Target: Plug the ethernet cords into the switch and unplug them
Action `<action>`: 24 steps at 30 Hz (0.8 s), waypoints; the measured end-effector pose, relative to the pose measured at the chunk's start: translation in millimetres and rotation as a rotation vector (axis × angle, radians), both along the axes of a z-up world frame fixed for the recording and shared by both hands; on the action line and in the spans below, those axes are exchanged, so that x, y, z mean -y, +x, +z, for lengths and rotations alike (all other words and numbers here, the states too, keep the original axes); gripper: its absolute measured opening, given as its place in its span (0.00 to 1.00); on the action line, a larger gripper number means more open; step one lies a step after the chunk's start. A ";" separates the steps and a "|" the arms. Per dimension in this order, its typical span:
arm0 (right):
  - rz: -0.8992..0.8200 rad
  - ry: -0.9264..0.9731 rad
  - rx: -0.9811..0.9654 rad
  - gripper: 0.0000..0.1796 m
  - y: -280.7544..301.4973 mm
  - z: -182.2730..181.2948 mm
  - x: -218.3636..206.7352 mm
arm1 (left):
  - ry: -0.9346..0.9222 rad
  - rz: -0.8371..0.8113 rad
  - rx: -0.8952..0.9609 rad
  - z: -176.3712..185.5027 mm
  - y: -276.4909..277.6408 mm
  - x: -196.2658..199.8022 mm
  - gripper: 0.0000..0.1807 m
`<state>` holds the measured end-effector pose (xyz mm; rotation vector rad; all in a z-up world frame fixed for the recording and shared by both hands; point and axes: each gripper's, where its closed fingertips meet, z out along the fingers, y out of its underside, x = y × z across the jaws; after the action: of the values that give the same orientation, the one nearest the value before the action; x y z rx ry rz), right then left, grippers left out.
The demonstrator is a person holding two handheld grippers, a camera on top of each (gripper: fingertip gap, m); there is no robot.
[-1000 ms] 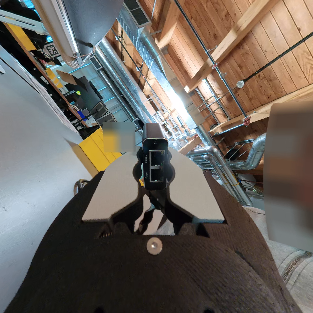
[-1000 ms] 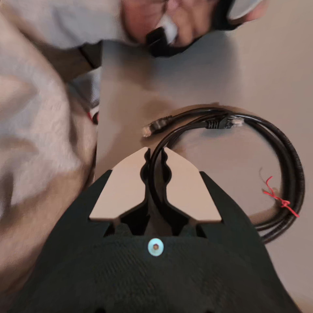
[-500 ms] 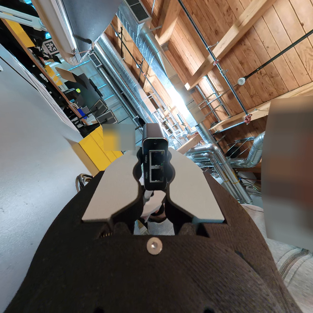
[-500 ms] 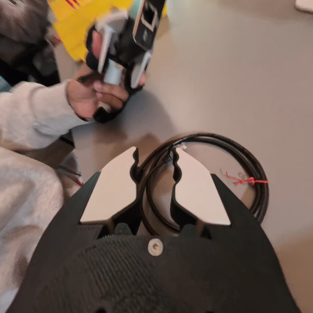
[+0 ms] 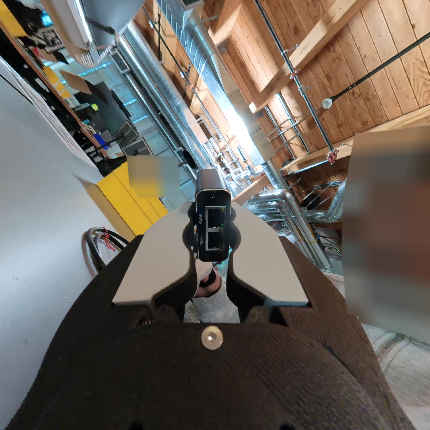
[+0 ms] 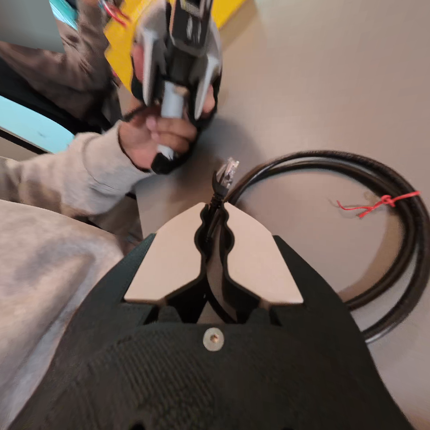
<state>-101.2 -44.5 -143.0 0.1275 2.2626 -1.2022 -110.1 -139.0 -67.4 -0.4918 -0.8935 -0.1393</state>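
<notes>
Both grippers, left gripper (image 5: 213, 229) and right gripper (image 6: 214, 223), have textured black bodies, pale grey finger plates, a silver screw at six o'clock, and a light grey knit sleeve (image 6: 93, 167).

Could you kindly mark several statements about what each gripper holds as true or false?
1. The left gripper grips the switch. True.
2. Both switch ports hold plugs. False: both are empty.
3. The right gripper is shut on the ethernet cord just behind its plug. True.
4. A blue tie binds the coil. False: the twist tie is red.
</notes>
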 end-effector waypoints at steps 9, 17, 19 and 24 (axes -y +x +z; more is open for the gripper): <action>0.247 -0.264 -0.055 0.05 21.7 47.1 -23.0 | -0.146 -0.437 -0.020 -1.6 19.7 -58.6 0.13; 0.362 -0.085 -0.074 0.04 31.6 15.4 -36.0 | -0.529 -0.522 0.082 -35.3 33.5 -73.5 0.13; 0.378 -0.042 -0.106 0.04 33.4 6.0 -37.3 | -0.529 -0.530 0.082 -35.6 35.8 -71.3 0.13; 0.394 -0.010 -0.122 0.04 37.2 0.1 -38.0 | -0.701 -0.571 0.151 -54.9 42.5 -76.4 0.13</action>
<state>-64.0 -6.4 -142.9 -0.3881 2.2449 -1.0314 -67.6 -62.7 -122.3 -1.4037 -0.9186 -0.3912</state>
